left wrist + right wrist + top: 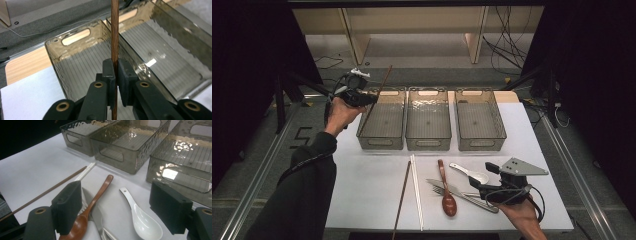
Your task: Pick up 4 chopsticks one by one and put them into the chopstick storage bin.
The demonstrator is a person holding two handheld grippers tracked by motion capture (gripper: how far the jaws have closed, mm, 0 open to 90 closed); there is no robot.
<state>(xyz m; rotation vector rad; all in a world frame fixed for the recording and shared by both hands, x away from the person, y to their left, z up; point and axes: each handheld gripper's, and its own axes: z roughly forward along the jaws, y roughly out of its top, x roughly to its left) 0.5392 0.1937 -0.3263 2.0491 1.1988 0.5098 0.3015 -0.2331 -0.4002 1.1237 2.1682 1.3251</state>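
Note:
My left gripper (370,98) is shut on a brown chopstick (384,80) and holds it tilted over the left grey bin (381,142). In the left gripper view the chopstick (114,30) runs straight up between the closed pads of that gripper (115,68), above the bin (57,53). A second brown chopstick (402,197) and a pair of white chopsticks (416,190) lie on the white table. My right gripper (482,176) hovers open near the front right, over a white spoon (142,220), a wooden spoon (98,194) and a knife (96,213).
Three clear grey bins stand in a row; the middle bin (428,145) and the right bin (482,145) hold nothing. A fork (439,190) lies beside the knife. The table's front edge (447,229) is close to the cutlery. Cables trail on the floor behind.

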